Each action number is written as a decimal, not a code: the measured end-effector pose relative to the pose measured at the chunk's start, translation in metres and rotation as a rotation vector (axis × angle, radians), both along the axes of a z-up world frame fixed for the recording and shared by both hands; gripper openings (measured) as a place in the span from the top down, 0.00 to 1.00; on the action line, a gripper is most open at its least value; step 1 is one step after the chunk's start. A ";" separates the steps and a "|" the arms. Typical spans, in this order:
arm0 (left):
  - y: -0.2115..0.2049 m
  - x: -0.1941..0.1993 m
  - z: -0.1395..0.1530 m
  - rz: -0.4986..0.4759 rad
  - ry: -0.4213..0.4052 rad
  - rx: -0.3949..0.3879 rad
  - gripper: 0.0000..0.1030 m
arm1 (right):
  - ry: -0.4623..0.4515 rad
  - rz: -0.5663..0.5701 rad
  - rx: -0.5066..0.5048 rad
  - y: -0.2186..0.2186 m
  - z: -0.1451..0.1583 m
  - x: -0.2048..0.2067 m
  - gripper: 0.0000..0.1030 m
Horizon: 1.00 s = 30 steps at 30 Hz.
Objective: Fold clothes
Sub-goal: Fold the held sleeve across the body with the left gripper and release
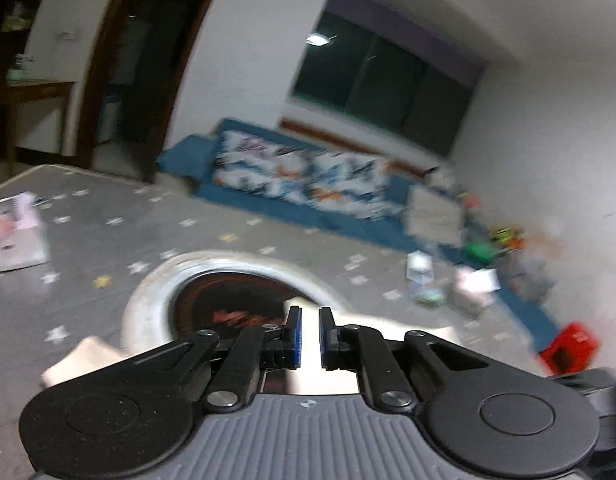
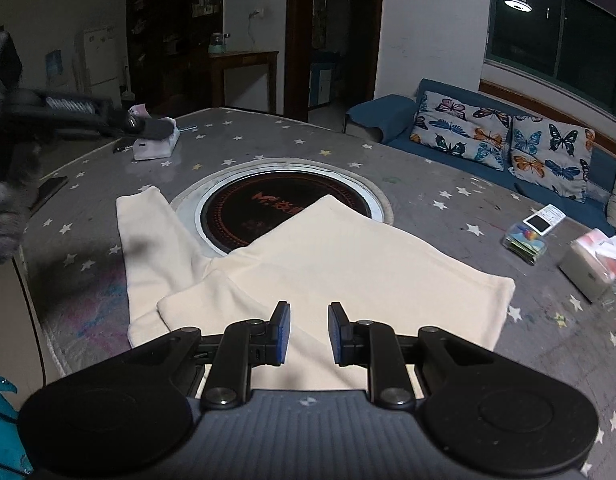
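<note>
Right gripper [image 2: 308, 334] parted, empty, poised over near edge of cream garment [image 2: 348, 264] lying ahead on star-patterned table [image 2: 448, 184]. Left gripper [image 1: 310, 338] narrowly parted, holding nothing visible. Partly folded, judging by overlapped layers; sleeve [image 2: 147, 240] ahead-left unfolded.

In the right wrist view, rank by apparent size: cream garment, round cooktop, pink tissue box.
1. cream garment
2. round cooktop, partly covered
3. pink tissue box, though it's farther away, so unsure
</note>
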<state>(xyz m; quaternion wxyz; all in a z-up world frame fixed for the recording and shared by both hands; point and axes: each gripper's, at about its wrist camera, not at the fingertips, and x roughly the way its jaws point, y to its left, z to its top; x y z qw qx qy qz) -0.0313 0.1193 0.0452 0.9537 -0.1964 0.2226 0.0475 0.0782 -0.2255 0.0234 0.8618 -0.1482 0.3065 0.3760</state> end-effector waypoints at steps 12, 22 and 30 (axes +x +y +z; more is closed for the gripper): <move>0.051 -0.010 -0.061 0.376 0.196 0.125 0.50 | 0.035 0.016 0.003 0.003 -0.012 0.003 0.81; 0.080 -0.006 -0.087 0.441 0.228 0.056 0.64 | 0.046 0.007 -0.023 0.012 -0.014 0.005 0.80; 0.073 -0.005 -0.074 0.319 0.157 -0.082 0.95 | 0.041 0.005 -0.016 0.011 -0.012 0.002 0.80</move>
